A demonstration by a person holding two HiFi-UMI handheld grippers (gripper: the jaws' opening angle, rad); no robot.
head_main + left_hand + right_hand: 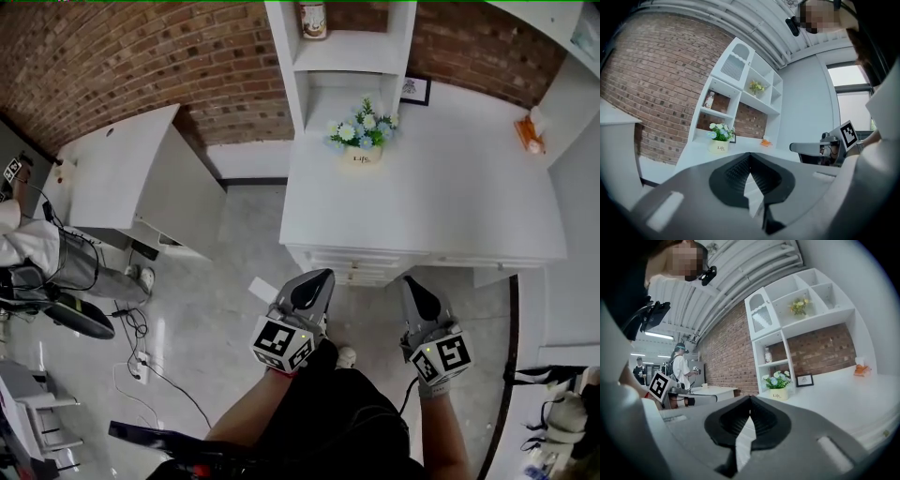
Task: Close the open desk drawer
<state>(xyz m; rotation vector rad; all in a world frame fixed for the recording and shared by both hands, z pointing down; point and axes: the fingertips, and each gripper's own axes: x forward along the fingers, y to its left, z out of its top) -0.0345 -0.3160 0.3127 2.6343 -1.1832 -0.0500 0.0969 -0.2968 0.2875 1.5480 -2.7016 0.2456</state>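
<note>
A white desk [450, 187] stands ahead, its drawer stack [354, 265] showing just under the front edge; the drawer fronts look stepped slightly outward. My left gripper [317, 278] is held low in front of the drawers' left side, jaws shut and empty. My right gripper [412, 283] hovers by the drawers' right side, also shut with nothing in it. Neither touches the drawers. In the left gripper view the left gripper [750, 157] has its tips together. The right gripper view shows the right gripper [750, 398] pressed shut too.
A flower pot [362, 155], a small picture frame [415, 91] and an orange object [530, 136] sit on the desk under white shelving [342, 52]. Another white desk [122, 169] stands at left, with a person [28, 244] and floor cables [141, 361] nearby.
</note>
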